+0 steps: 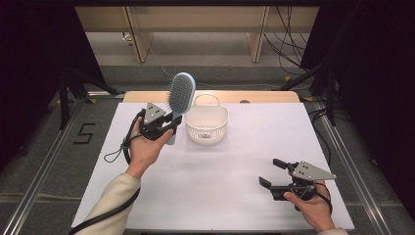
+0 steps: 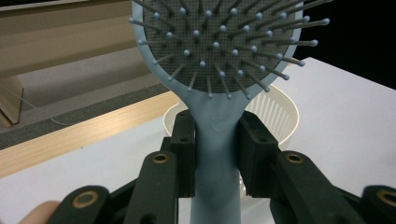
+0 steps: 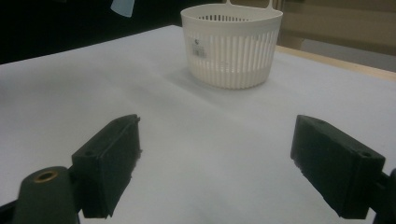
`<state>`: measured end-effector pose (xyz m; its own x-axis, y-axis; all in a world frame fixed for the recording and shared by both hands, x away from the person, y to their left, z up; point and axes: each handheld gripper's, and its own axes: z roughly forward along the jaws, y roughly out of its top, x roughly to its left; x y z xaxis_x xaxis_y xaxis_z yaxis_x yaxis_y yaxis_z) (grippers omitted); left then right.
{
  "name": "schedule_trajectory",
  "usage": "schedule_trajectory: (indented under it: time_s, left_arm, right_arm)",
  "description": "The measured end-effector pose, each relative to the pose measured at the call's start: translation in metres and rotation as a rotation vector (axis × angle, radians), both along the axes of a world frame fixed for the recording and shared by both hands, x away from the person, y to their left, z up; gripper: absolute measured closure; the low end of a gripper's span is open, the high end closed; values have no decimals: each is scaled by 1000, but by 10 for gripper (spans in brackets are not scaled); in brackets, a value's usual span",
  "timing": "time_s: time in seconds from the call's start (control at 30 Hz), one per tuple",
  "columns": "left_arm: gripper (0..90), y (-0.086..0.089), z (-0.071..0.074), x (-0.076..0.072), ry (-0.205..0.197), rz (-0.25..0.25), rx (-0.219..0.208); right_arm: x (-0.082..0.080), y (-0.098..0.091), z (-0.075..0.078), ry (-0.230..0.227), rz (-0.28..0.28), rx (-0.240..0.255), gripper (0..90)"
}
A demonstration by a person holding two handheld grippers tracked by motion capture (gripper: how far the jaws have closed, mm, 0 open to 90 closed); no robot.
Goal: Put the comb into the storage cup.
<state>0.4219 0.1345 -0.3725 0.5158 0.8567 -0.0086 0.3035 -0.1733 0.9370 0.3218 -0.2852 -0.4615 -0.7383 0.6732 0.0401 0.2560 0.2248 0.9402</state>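
We hold the blue hairbrush (image 1: 179, 98) up by its handle, squeezed in our left gripper (image 1: 169, 121) beside the white basket (image 1: 206, 131), so next we must lower it in, while our right gripper (image 1: 272, 172) waits wide open with nothing in it.

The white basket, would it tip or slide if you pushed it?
The basket probably slides rather than tips: it looks wide and low. It's likely light, since its walls are thin slotted plastic and it looks empty. The sheet under it looks smooth.
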Motion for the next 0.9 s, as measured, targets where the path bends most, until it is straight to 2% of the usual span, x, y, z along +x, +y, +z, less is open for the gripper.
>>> schedule_trajectory:
  time_s: [0.9]
  left_arm:
    - [699, -8, 5, 6, -13, -7, -18]
  right_arm:
    - [0, 0, 0, 0, -1, -1, 164]
